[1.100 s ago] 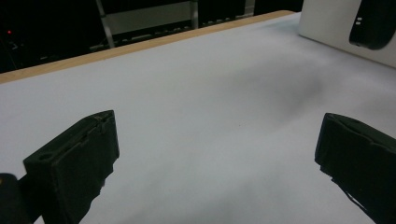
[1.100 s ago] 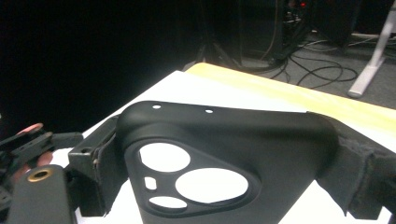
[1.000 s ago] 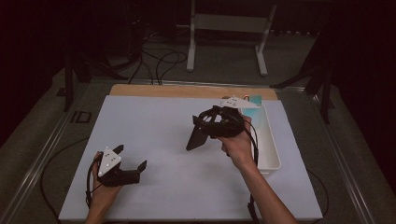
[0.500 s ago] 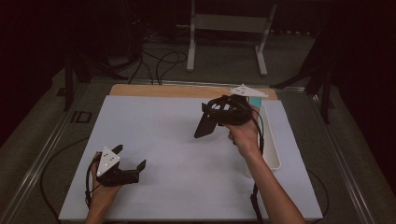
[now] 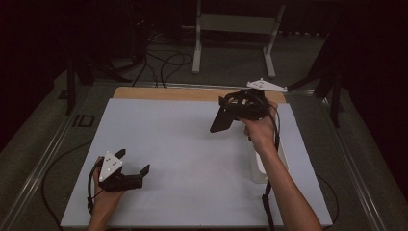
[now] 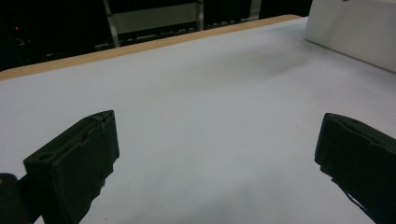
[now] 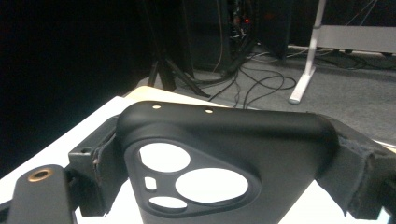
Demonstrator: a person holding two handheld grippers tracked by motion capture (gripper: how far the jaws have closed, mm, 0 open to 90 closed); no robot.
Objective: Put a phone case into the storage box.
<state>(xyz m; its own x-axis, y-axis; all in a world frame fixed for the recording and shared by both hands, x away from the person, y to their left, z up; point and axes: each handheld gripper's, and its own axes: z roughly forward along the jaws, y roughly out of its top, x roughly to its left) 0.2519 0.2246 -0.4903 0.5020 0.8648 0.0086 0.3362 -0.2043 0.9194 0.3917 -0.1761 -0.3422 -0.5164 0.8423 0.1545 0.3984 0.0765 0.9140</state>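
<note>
A black phone case (image 5: 221, 122) with camera cut-outs is held above the white mat (image 5: 183, 159), right of centre and toward the far side. My right gripper (image 5: 229, 109) is shut on it, jaws clamping its two long edges. In the right gripper view the phone case (image 7: 224, 140) spans the width between the jaws, its cut-outs facing the camera. My left gripper (image 5: 133, 161) rests low on the mat at the near left, open with nothing between its fingers. The left gripper view shows bare mat across the gap of the left gripper (image 6: 215, 154).
A white tray (image 5: 269, 168) lies along the mat's right side, under my right forearm; the tray's wall (image 6: 355, 32) is far right in the left gripper view. A wooden strip (image 5: 168, 93) borders the far edge. Cables and a metal stand are on the floor beyond.
My right gripper has risen and moved right and toward the far edge, carrying the phone case. The left gripper has stayed in place.
</note>
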